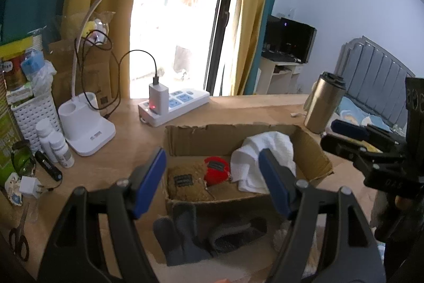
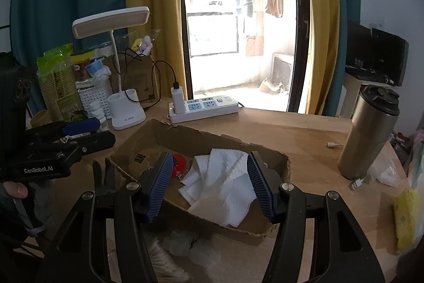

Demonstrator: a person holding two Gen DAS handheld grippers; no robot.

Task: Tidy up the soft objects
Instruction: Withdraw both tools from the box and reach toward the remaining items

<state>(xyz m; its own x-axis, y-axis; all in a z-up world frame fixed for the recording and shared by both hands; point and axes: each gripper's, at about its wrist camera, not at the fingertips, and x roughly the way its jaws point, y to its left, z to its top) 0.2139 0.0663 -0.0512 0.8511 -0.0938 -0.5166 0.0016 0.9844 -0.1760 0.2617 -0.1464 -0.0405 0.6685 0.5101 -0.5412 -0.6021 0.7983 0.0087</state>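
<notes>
An open cardboard box (image 1: 230, 131) (image 2: 164, 130) lies on the wooden desk. Inside it are a white towel (image 1: 270, 142) (image 2: 222, 177) on the right, a red soft item (image 1: 216, 171) (image 2: 178, 163) in the middle and a brown soft item (image 1: 185, 182) on the left. My left gripper (image 1: 211, 152) (image 2: 106, 130) hangs open over the box's near edge, nothing between its pads. My right gripper (image 2: 210, 154) (image 1: 328, 133) is open above the towel, apart from it. Dark grey gloves (image 1: 182, 238) (image 2: 104, 177) lie outside the box. A pale fluffy item (image 2: 185, 246) lies under the right gripper.
Behind the box lies a white power strip (image 1: 175, 105) with a charger. To its left stands a white desk lamp (image 1: 90, 134), then small bottles (image 1: 55, 145). A steel tumbler (image 1: 323, 102) stands at the right. Scissors (image 1: 18, 240) lie front left, a yellow sponge (image 2: 405, 219) front right.
</notes>
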